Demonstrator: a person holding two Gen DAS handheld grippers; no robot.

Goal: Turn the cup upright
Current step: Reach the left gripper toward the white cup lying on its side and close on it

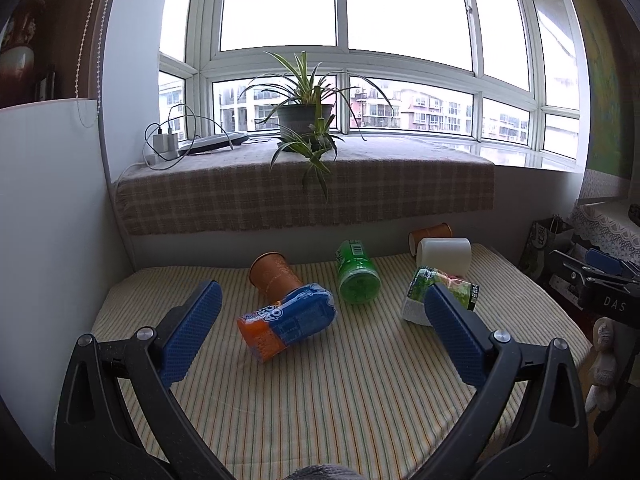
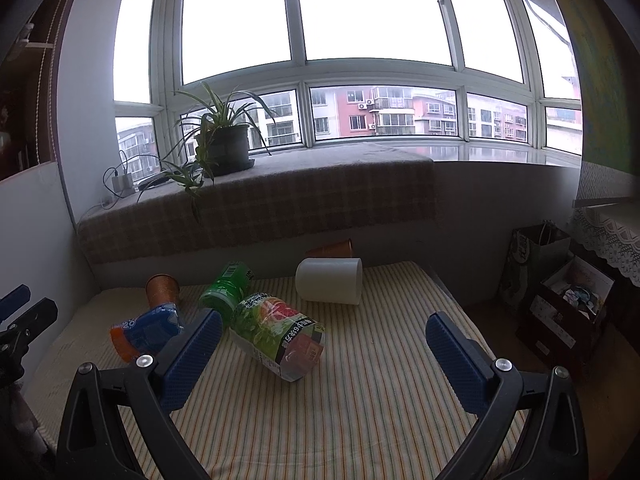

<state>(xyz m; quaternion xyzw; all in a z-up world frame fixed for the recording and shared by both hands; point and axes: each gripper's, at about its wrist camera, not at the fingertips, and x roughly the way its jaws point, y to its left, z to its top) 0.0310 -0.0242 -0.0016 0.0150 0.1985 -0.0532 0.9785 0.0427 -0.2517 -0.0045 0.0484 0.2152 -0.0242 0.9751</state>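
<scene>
While both of my claws hang above the striped worktop (image 1: 320, 400), neither one grips anything. My left claw (image 1: 322, 312) has its blue pads spread wide apart, and the blue-and-orange labelled cup (image 1: 286, 326) lies on its side between them, just ahead of the tips and apart from both. Its far end touches a copper cup (image 1: 274, 276) that also lies tipped over behind it. To the right of that, a green cup (image 1: 357, 278) lies on its side with its open mouth facing me. The green juice-label cup (image 1: 424, 292) sits partly hidden behind my left claw's right pad (image 1: 454, 336).

My right claw (image 2: 324, 334) is likewise spread wide. That same juice-label cup (image 2: 280, 336) lies on its side between its pads, nearer the left one. Farther back lies a white cup (image 2: 330, 280), also on its side, with a second copper cup (image 2: 332, 249) just behind it against the wall below the windowsill. A potted plant (image 2: 224, 144) stands on the sill.
</scene>
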